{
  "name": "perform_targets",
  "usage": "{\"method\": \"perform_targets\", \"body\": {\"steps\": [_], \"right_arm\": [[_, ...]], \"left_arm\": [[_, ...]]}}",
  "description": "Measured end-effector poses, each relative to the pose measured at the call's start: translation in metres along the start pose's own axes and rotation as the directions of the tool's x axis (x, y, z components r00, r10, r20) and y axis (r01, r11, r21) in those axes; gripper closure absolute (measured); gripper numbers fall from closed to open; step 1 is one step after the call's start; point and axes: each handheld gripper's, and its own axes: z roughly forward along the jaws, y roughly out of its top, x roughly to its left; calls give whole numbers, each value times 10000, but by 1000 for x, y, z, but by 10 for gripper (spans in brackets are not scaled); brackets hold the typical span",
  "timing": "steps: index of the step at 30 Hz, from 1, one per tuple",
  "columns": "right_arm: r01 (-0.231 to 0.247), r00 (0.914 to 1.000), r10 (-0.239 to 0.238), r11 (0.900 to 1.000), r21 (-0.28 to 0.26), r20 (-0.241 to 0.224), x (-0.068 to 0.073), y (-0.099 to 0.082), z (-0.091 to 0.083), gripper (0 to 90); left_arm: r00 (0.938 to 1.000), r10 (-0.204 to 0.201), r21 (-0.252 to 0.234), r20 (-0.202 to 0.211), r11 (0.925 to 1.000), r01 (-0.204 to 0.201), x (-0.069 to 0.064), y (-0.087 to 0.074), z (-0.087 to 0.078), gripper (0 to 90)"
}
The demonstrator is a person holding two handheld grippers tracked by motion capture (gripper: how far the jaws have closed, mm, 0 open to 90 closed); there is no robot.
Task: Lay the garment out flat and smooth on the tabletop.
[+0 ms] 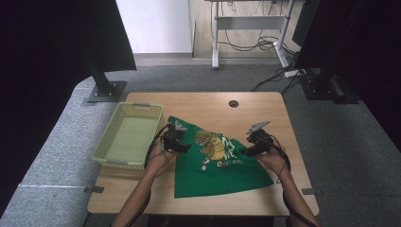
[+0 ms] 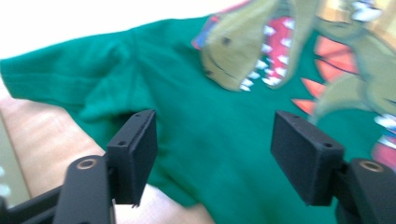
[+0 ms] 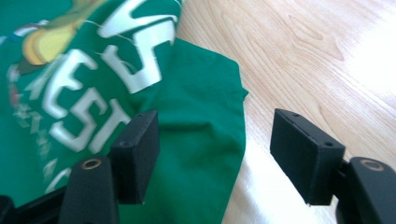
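A green T-shirt (image 1: 213,163) with a dinosaur print and white lettering lies spread on the wooden table (image 1: 208,101). My left gripper (image 1: 185,147) hovers at the shirt's left edge, jaws open and nothing pinched between them. In the left gripper view the shirt (image 2: 219,135) and its dinosaur head (image 2: 243,51) lie just beyond the open left gripper (image 2: 215,154). My right gripper (image 1: 247,151) is at the shirt's right edge, also open. In the right gripper view the shirt's green edge (image 3: 201,126) lies between the parted jaws of the right gripper (image 3: 215,156), with bare table (image 3: 317,60) on the right.
A pale yellow-green plastic basket (image 1: 111,137) stands on the table's left side, close to my left hand. A round cable hole (image 1: 233,103) sits near the table's far edge. Grey carpet surrounds the table, with stand bases (image 1: 106,91) behind it.
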Motion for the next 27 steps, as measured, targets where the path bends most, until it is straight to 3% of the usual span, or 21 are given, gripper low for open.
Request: {"method": "perform_targets", "body": {"steps": [2, 4, 6, 8, 9, 11, 13, 14, 15, 16, 17, 18, 19, 20, 21, 22, 23, 24, 25, 26, 27], "right_arm": [[22, 10000, -22, 10000, 81, -27, -1, 0, 4, 312], [22, 10000, -22, 10000, 81, -27, -1, 0, 4, 305], [457, 9987, -443, 9974, 553, -259, -3, -1, 22, 293], [585, 9980, -567, 9961, 668, -286, -2, -2, 25, 293], [585, 9980, -567, 9961, 668, -286, -2, -2, 25, 294], [612, 9968, -572, 9954, 736, -557, 0, -3, 31, 359], [488, 9966, -442, 9967, 650, -700, 0, -4, 31, 359], [488, 9966, -442, 9967, 650, -700, 0, -4, 31, 431], [488, 9966, -442, 9967, 650, -700, 0, -4, 31, 431], [225, 9932, -196, 9994, 244, -1151, 5, -10, 28, 431], [-137, 9893, 182, 9994, 323, -1446, 7, -11, 27, 805], [-137, 9893, 182, 9994, 323, -1446, 7, -11, 27, 805], [-141, 9906, 194, 9991, 401, -1353, 8, -10, 26, 805], [-141, 9906, 194, 9991, 401, -1353, 8, -10, 26, 825], [-141, 9906, 194, 9991, 401, -1353, 8, -10, 26, 825], [25, 9973, 21, 9981, 621, -738, 10, -8, 21, 825], [25, 9973, 21, 9981, 621, -738, 10, -8, 21, 841], [25, 9973, 21, 9981, 621, -738, 10, -8, 21, 841], [21, 10000, -18, 9994, 357, -84, 6, -5, 6, 841], [21, 10000, -18, 9994, 357, -84, 6, -5, 6, 844], [-191, 9986, 205, 9994, -289, 490, 0, 1, -20, 845]], "left_arm": [[10000, 0, 0, 0, 10000, 0, 0, 0, 0, 291], [9995, 0, -18, -302, 10000, 0, 8, 5, 9, 250], [9991, -20, 122, -413, 9999, 25, 16, 7, 19, 235], [9991, -20, 122, -413, 9999, 25, 16, 7, 19, 231], [9990, 110, 531, -431, 9985, -87, 21, 6, 32, 231], [9992, 240, 738, -304, 9970, -217, 22, 3, 38, 259], [9992, 240, 738, -304, 9970, -217, 22, 3, 38, 305], [9994, -11, 534, 337, 9986, -7, 24, 1, 40, 305], [9994, -11, 534, 337, 9986, -7, 24, 1, 40, 515], [9994, -11, 534, 337, 9986, -7, 24, 1, 40, 515], [9984, 257, 483, 499, 9984, -281, 18, 4, 41, 698], [9984, 257, 483, 499, 9984, -281, 18, 4, 41, 755], [9984, 257, 483, 499, 9984, -281, 18, 4, 41, 755], [9981, 612, 323, 65, 9976, -614, 14, 7, 39, 755], [9981, 612, 323, 65, 9976, -614, 14, 7, 39, 829], [9981, 612, 323, 65, 9976, -614, 14, 7, 39, 829], [9993, 377, -569, -43, 9977, -379, 18, 14, 26, 829], [9993, 377, -569, -43, 9977, -379, 18, 14, 26, 853], [9993, 377, -569, -43, 9977, -379, 18, 14, 26, 853], [9996, 166, -1387, -244, 9901, -199, 25, 24, 7, 853], [9994, 111, -1739, -341, 9846, -169, 27, 29, -3, 865]]}}
